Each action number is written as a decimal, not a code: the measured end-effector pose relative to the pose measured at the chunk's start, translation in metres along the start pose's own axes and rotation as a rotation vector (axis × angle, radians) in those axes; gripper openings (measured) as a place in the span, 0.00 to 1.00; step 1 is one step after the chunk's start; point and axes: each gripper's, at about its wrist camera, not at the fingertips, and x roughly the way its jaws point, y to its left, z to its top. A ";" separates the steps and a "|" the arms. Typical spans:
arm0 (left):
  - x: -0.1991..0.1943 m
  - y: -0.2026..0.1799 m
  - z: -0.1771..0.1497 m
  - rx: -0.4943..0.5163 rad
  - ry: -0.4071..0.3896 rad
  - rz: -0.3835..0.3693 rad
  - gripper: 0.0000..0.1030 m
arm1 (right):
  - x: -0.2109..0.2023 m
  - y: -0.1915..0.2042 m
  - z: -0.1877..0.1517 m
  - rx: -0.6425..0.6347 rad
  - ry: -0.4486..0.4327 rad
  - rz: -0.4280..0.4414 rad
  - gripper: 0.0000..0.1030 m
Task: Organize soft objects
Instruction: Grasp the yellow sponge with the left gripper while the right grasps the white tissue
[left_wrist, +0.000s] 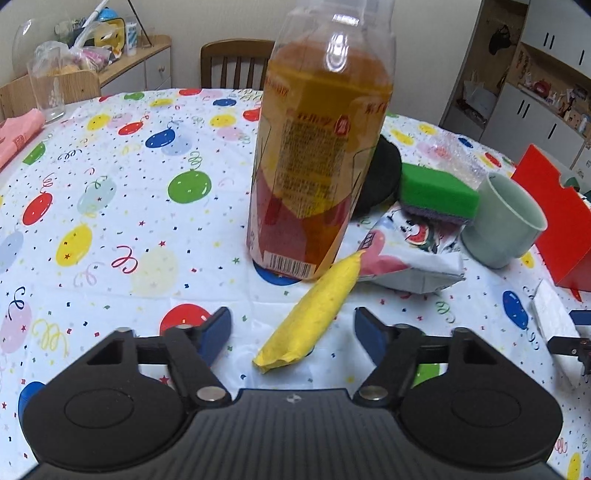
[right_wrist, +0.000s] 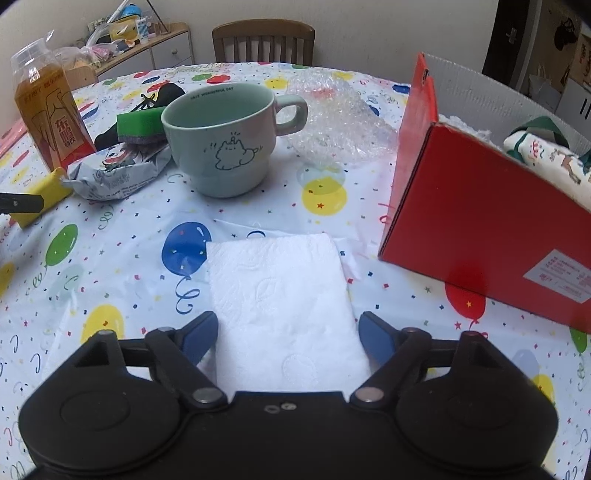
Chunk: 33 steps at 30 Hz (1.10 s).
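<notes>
Nearest the left wrist camera, the left gripper (left_wrist: 291, 328) hangs low over the table (left_wrist: 110, 206), its blue pads spread to either side of the near end of a yellow cloth (left_wrist: 314, 314) without touching it. Nearest the right wrist camera, the right gripper (right_wrist: 286, 336) straddles a white napkin (right_wrist: 280, 295); its pads sit just beside the napkin's two side edges, and whether they touch cannot be told, so the jaws read as open with nothing gripped.

Largest on the balloon-print table is a red box (right_wrist: 480, 221) at the right side, its top open, with a patterned cloth (right_wrist: 546, 158) lying inside. A bottle (left_wrist: 317, 147) of amber drink stands upright near the middle, just behind the far tip of the yellow cloth. Crumpled bubble wrap (right_wrist: 336, 114) lies behind and to the right of a pale green mug (right_wrist: 221, 144), which stands upright with its handle toward the box. Left of the mug rests a printed tissue pack (right_wrist: 118, 173), and a green sponge (right_wrist: 140, 122) sits on its far end. Something black (left_wrist: 384, 173) lies behind the sponge. At the table's far left edge, a pink cloth (left_wrist: 18, 133) lies beside an empty glass (left_wrist: 48, 92).
</notes>
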 end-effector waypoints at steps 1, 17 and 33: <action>0.001 0.000 0.000 -0.003 0.003 0.001 0.60 | 0.000 0.001 0.000 -0.005 -0.002 0.000 0.73; -0.003 -0.003 -0.002 -0.034 0.006 -0.017 0.29 | -0.008 0.013 0.005 -0.034 0.005 0.000 0.20; -0.021 -0.018 -0.007 -0.055 -0.024 -0.042 0.16 | -0.040 0.002 0.004 0.030 -0.049 0.000 0.07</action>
